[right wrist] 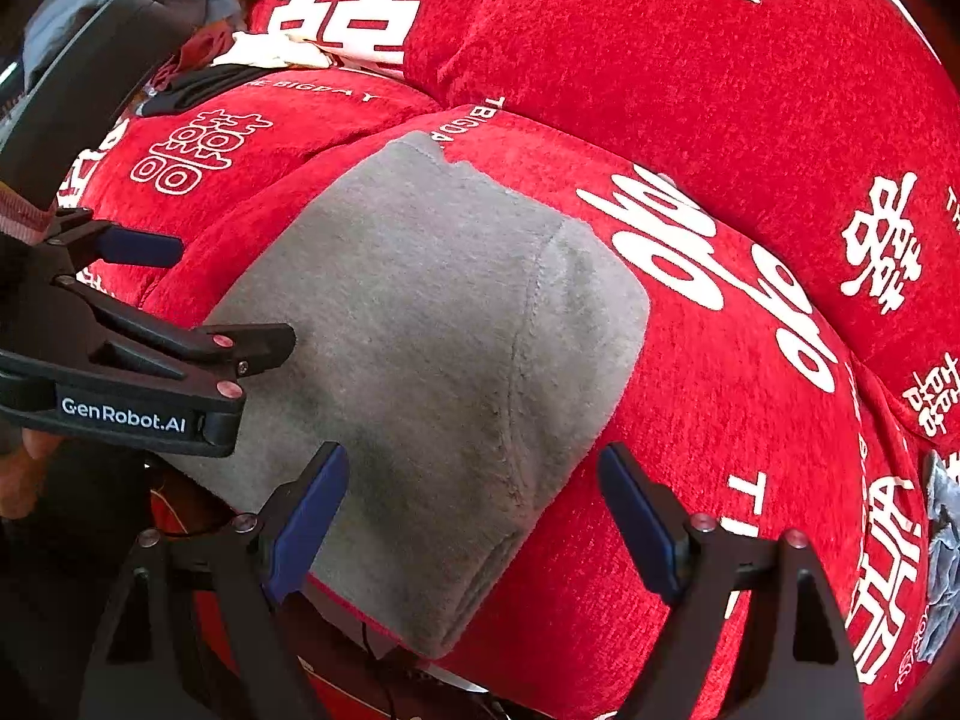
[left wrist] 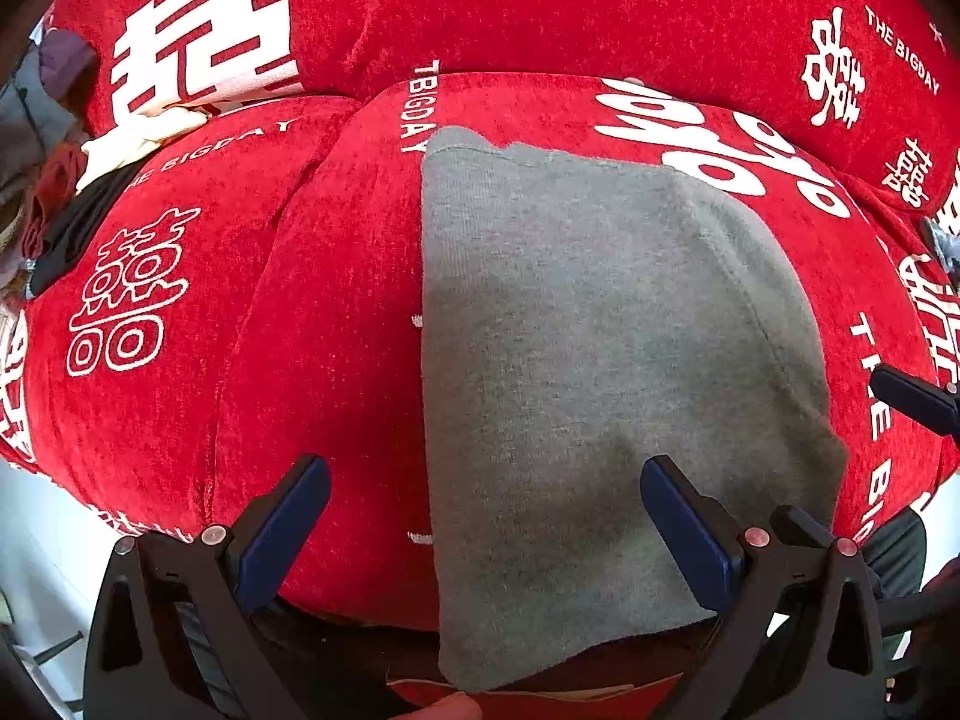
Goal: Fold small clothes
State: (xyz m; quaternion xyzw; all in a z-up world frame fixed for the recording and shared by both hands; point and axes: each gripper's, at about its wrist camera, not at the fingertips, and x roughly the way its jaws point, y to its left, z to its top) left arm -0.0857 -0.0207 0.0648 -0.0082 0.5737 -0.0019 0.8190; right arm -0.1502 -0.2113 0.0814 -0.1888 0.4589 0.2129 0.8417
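Left gripper (left wrist: 486, 525) hovering, jaws spread, at 6 o'clock over grey garment (left wrist: 594, 372) lying flat on red cushion (left wrist: 324, 312).

Both wrist cameras look steeply down, from close range, along their own parted fingers. They share the grey garment (left wrist: 600, 360) on the red sofa cover (left wrist: 270, 330) — the right view looks from further right and also catches the left gripper (right wrist: 234, 294) side-on.

red cushions, a heap beyond

a red sofa cover (left wrist: 336, 324) printed with white characters spreads ahead of the jaws. far beyond the left finger lies a pile of mixed fabrics (right wrist: 198, 54); a crumpled grey-blue cloth (right wrist: 942, 570) sits far right.
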